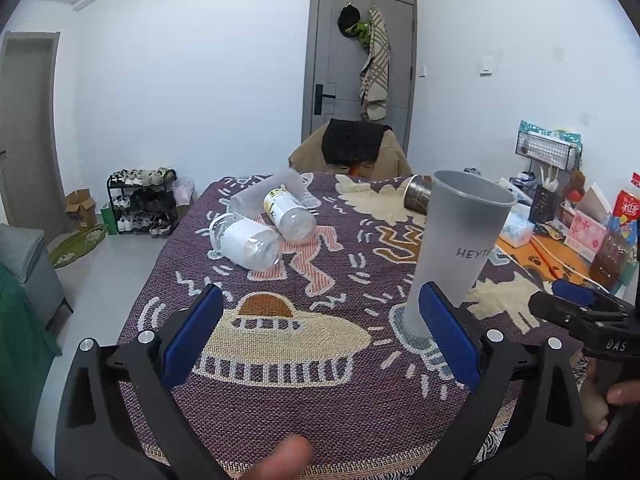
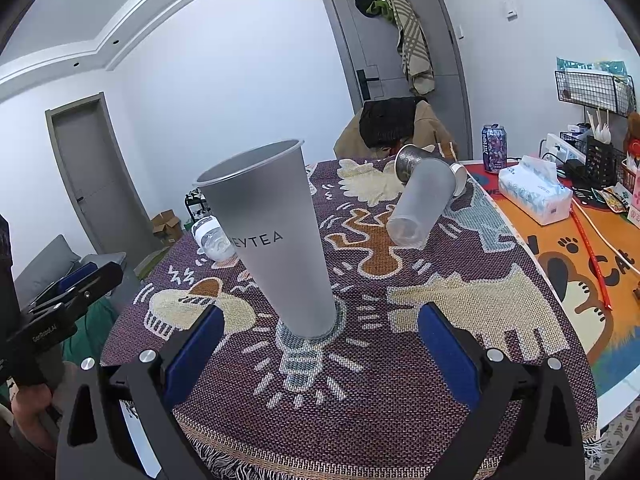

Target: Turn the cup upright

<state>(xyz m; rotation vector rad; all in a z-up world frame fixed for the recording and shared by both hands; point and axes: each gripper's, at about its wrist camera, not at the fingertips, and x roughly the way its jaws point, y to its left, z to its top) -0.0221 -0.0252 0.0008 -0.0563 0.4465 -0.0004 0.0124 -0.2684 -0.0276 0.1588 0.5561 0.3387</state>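
Note:
A tall frosted grey HEYTEA cup (image 1: 452, 248) stands upright on the patterned table cloth; it also shows in the right wrist view (image 2: 276, 236). My left gripper (image 1: 320, 336) is open and empty, with the cup just beyond its right finger. My right gripper (image 2: 320, 340) is open and empty, with the cup just ahead between its fingers, untouched. A second frosted cup (image 2: 420, 204) lies on its side farther back. A dark patterned cup (image 2: 412, 160) lies on its side behind it.
Two clear plastic bottles (image 1: 256, 236) and another frosted cup (image 1: 268, 192) lie at the table's far left. A tissue pack (image 2: 532, 192), a can (image 2: 494, 148) and clutter sit on the orange mat (image 2: 560, 248) at right. A chair (image 1: 352, 148) stands behind the table.

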